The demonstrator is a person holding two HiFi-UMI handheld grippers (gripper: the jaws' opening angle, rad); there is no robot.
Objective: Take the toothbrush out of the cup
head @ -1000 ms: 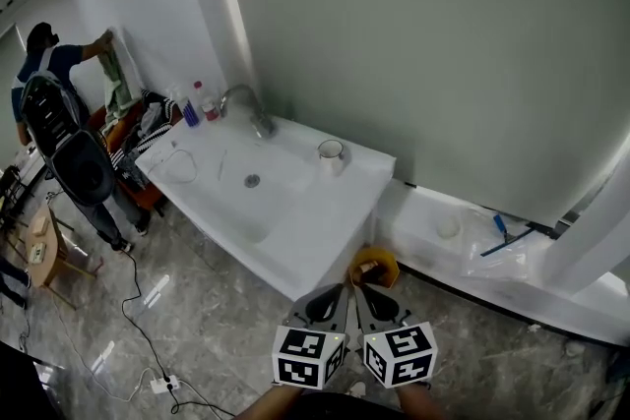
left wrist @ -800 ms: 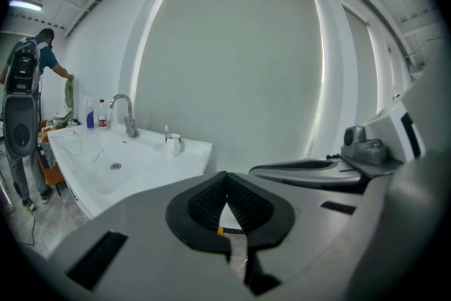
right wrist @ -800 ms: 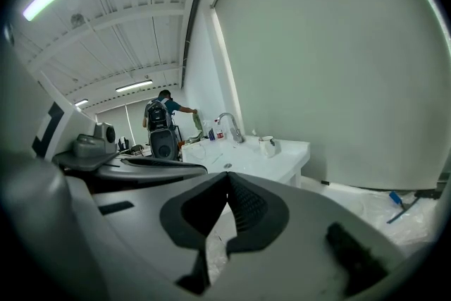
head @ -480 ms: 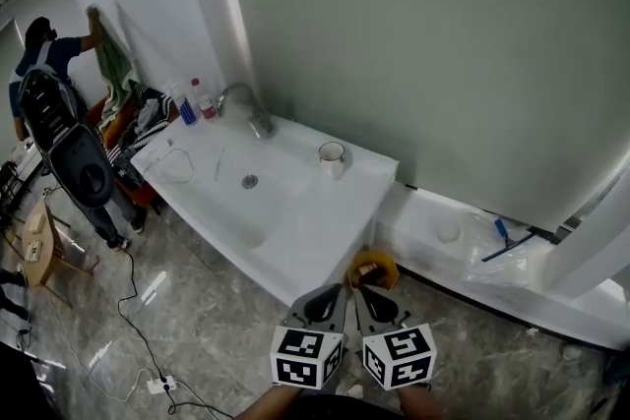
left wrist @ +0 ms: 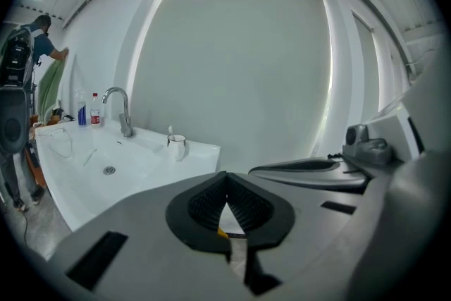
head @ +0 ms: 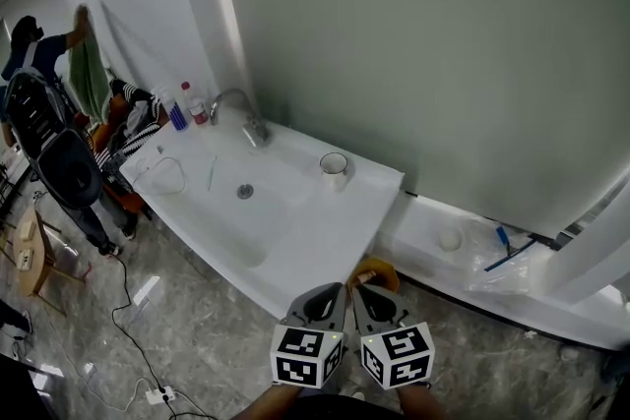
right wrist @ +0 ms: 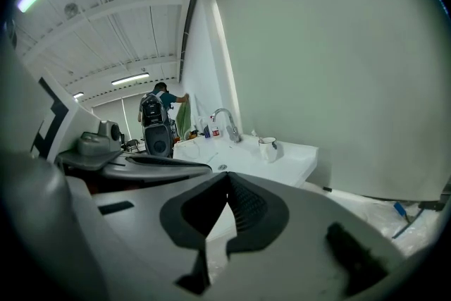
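Observation:
A white cup (head: 334, 168) stands on the near right part of the white sink counter (head: 325, 226), well ahead of both grippers. In the left gripper view the cup (left wrist: 177, 146) has a toothbrush (left wrist: 170, 132) standing in it; the right gripper view shows the cup (right wrist: 268, 148) and toothbrush (right wrist: 252, 132) too. My left gripper (head: 325, 302) and right gripper (head: 377, 302) hang side by side low in the head view, short of the counter's front edge. The left gripper (left wrist: 226, 184) and the right gripper (right wrist: 227, 180) each have their tips together, holding nothing.
A curved faucet (head: 246, 113) and two bottles (head: 187, 108) stand at the counter's back left; a thin stick (head: 211, 174) lies by the basin drain. An orange container (head: 374, 270) sits on the floor just ahead of the grippers. A person (head: 30, 49) with a green cloth stands far left.
The view has shifted a little, so the sink and cup sit slightly further left and lower. The person at far left has raised the green cloth. Both grippers keep their places.

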